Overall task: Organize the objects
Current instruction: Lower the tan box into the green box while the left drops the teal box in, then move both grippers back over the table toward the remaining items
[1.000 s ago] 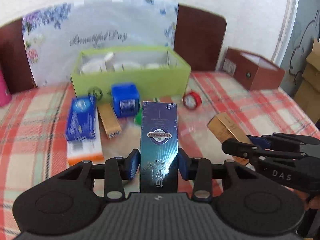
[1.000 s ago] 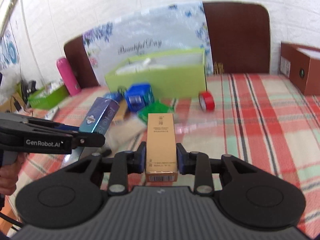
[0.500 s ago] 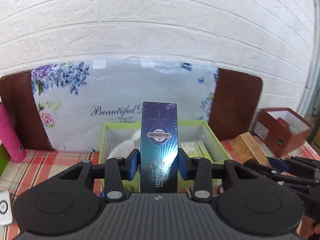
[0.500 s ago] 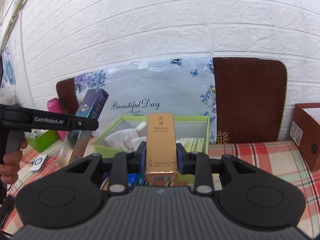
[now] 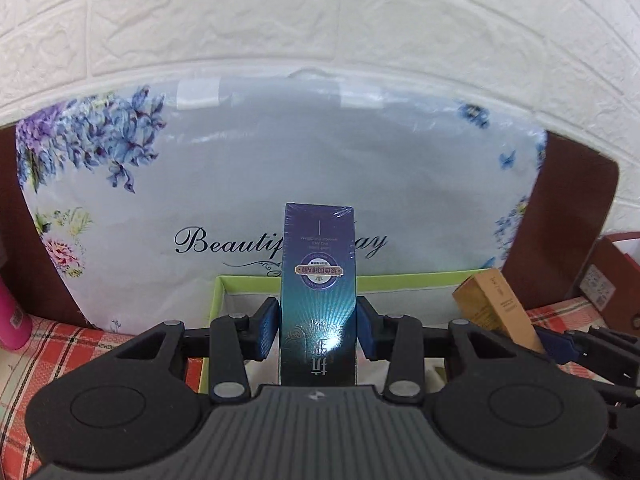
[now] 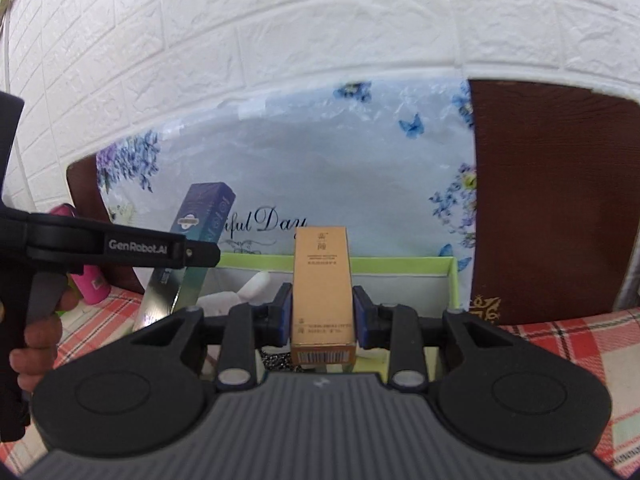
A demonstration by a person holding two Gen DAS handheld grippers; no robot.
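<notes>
Above the lime-green box (image 5: pixel 400 280), at twelve o'clock, the left hand-held gripper (image 5: pixel 318 320) holds a glossy blue-teal carton (image 5: pixel 318 280), its jaws opening. The right hand-held gripper (image 6: pixel 322 318) is clamped on a matte gold carton (image 6: pixel 323 292). Red plaid cloth (image 6: pixel 560 344) covers the counter before a white brick wall (image 6: pixel 320 40).

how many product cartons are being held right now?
2. The blue carton stands between the left gripper pads, whose jaws are opening. The gold carton is clamped in the right gripper. Both hover over the green box; its contents are partly hidden.
</notes>
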